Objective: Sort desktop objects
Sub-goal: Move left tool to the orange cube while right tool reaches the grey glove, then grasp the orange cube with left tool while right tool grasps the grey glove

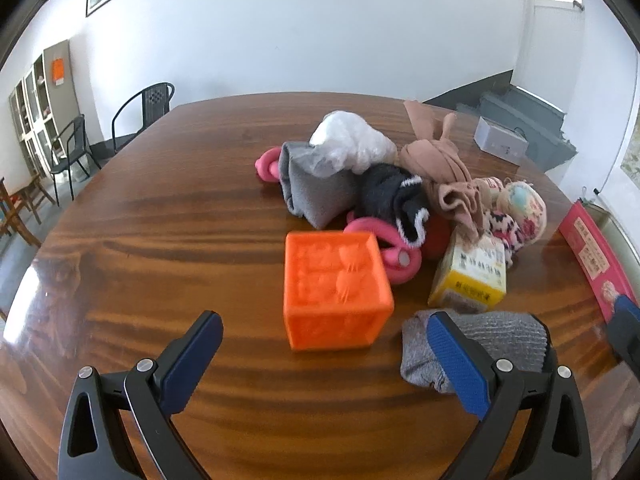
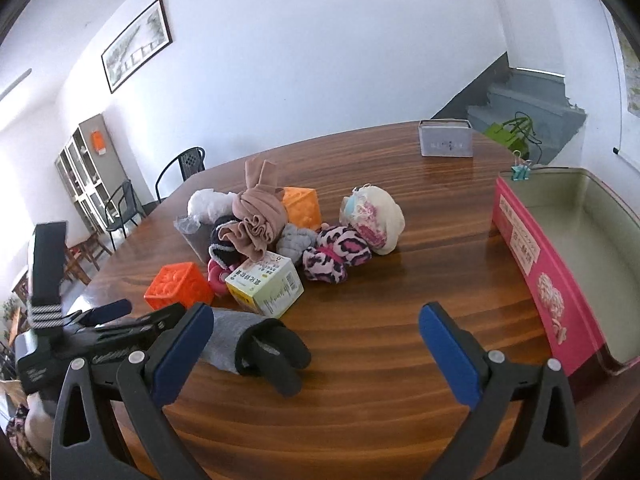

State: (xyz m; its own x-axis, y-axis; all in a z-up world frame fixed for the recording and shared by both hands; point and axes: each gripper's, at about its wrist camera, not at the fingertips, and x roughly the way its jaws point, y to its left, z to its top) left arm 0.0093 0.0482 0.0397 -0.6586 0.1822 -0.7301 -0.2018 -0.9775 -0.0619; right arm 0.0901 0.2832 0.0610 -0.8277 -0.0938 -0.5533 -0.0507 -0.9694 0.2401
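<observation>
Left claw [image 1: 320, 344]: spread wide, holding nothing, low over the counter [image 1: 160, 240]. The orange cube [image 1: 334, 290] sits just ahead of the gap between its blue pads, apart from both. The right pad overlaps a grey knitted sock [image 1: 500, 344] lying beside the cube on the near right.

Right claw [image 2: 316, 332]: likewise spread wide and holding nothing, over bare wood. The grey sock [image 2: 232, 336] lies just beyond its left pad, black cuff towards the centre of the gap; the left claw's black frame [image 2: 100, 332] reaches in beside it.

Remaining items, placed from the orange cube [image 2: 178, 286]:
- Yellow and white carton [image 1: 470, 276], just right of it.
- Pink ring toy [image 1: 384, 248], touching its far right corner.
- Dark sock with white trim [image 1: 400, 200], behind, over the ring.
- Grey cloth pouch [image 1: 316, 188] with white crumpled plastic [image 1: 352, 144], behind.
- Tan knotted fabric [image 1: 436, 160], behind and right.
- Leopard-print pink sock ball [image 2: 336, 252] and cream floral sock ball [image 2: 374, 216], further right.
- Second orange cube [image 2: 302, 206], behind the pile.
- Pink tin tray [image 2: 532, 248], well apart at the right edge, with a binder clip [image 2: 520, 170] at its far corner.
- Grey box [image 2: 446, 138], far side of the counter.
</observation>
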